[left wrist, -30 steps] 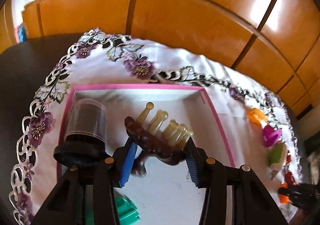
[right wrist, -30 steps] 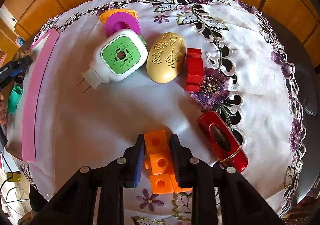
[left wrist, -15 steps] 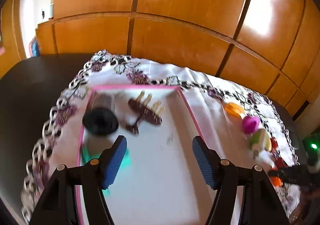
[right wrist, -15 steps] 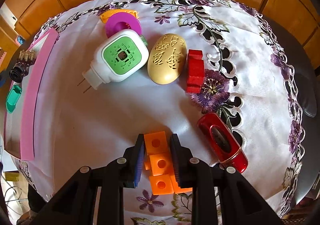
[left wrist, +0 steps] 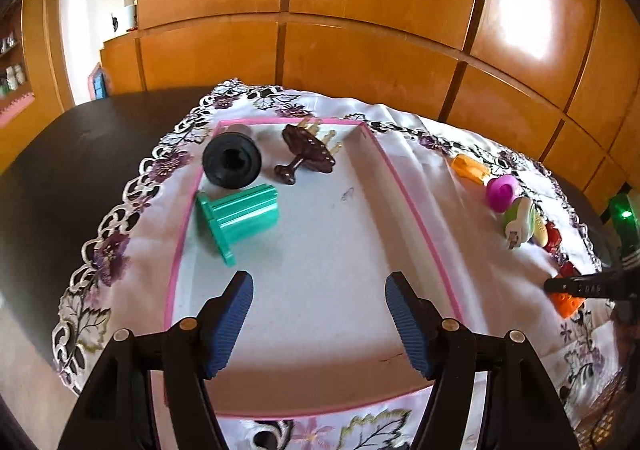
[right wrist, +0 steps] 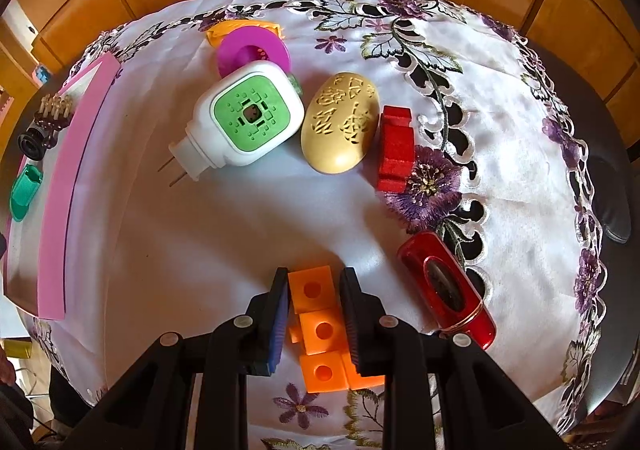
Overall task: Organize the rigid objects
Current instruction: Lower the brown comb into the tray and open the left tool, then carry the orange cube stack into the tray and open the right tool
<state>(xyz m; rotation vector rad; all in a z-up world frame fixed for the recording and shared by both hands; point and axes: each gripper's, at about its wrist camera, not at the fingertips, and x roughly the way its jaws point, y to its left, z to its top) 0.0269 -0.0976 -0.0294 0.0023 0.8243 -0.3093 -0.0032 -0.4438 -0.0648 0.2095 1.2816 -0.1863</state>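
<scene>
Orange block piece [right wrist: 320, 324] lies on the tablecloth [right wrist: 208, 230], long axis running straight out along the right gripper [right wrist: 314, 314], which is clamped on it. Open cloth ahead up to the pink tray [left wrist: 416, 210] edge. Left gripper [left wrist: 320, 314], spread wide and empty, has pulled back above the tray; brown comb [left wrist: 308, 152] now lies released inside.
</scene>
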